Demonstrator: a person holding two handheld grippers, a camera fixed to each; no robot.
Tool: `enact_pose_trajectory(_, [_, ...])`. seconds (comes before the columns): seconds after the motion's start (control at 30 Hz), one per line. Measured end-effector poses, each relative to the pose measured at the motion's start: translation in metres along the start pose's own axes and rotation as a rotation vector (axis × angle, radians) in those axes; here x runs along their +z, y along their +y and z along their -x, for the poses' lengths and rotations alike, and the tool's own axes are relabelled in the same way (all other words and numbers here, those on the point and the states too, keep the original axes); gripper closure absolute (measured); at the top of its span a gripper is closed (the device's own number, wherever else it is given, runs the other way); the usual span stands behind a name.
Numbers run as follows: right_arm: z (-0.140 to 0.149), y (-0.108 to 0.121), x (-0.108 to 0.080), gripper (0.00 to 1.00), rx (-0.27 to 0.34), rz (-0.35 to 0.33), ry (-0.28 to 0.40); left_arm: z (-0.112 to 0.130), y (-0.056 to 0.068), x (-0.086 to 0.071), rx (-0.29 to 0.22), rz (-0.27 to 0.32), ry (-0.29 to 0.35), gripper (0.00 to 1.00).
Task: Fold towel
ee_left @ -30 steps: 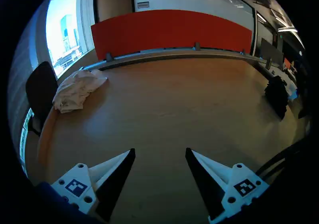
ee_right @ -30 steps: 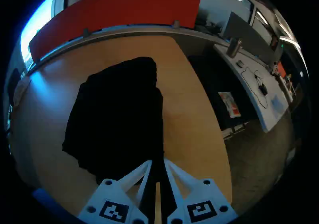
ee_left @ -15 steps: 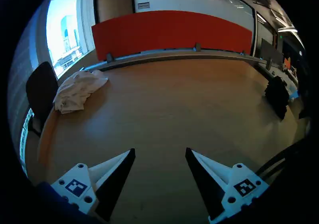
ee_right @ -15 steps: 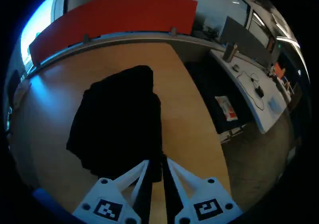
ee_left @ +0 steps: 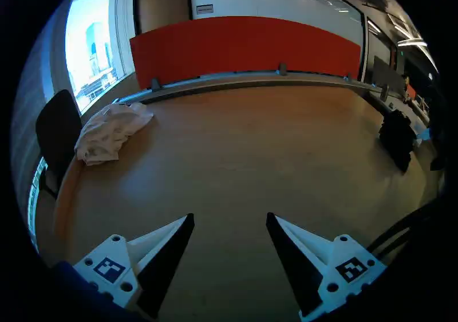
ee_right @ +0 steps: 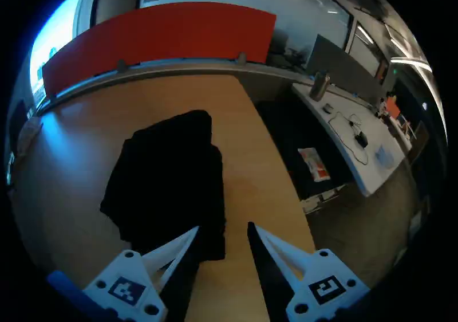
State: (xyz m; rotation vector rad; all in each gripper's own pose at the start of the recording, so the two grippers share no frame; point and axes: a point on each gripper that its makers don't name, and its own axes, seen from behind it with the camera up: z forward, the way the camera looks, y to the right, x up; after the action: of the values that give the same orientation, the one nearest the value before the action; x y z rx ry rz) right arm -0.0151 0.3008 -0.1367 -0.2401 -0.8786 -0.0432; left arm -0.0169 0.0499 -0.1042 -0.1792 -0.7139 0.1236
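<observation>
Black towel (ee_right: 166, 179) on table (ee_right: 63, 150), long axis running away from right tool (ee_right: 223, 226), fingers apart, left tool (ee_left: 229, 215) also apart

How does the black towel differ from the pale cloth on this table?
The black towel lies spread fairly flat; the pale cloth sits crumpled in a heap. The black towel is just ahead of the open right gripper, the pale cloth well beyond the open left gripper. Both rest on the wooden table, ungripped.
</observation>
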Motion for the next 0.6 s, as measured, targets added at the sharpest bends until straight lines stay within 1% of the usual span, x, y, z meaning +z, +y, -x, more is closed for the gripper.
enact_pose_trajectory(0.1, [-0.003, -0.001, -0.003, 0.29, -0.002, 0.007, 0.016, -0.001, 0.0, 0.0, -0.003, 0.001, 0.003, 0.07])
enact_pose_trajectory(0.23, [-0.006, 0.0, -0.007, 0.11, 0.0, 0.021, 0.026, -0.002, -0.001, -0.001, -0.004, 0.002, 0.006, 0.07])
enact_pose_trajectory(0.3, [-0.007, 0.001, -0.009, 0.09, 0.002, 0.027, 0.031, -0.002, -0.001, -0.001, -0.003, 0.003, 0.008, 0.07])
enact_pose_trajectory(0.6, [-0.011, 0.001, -0.021, 0.09, 0.002, 0.042, 0.049, -0.002, -0.001, -0.002, -0.007, 0.005, 0.012, 0.07])
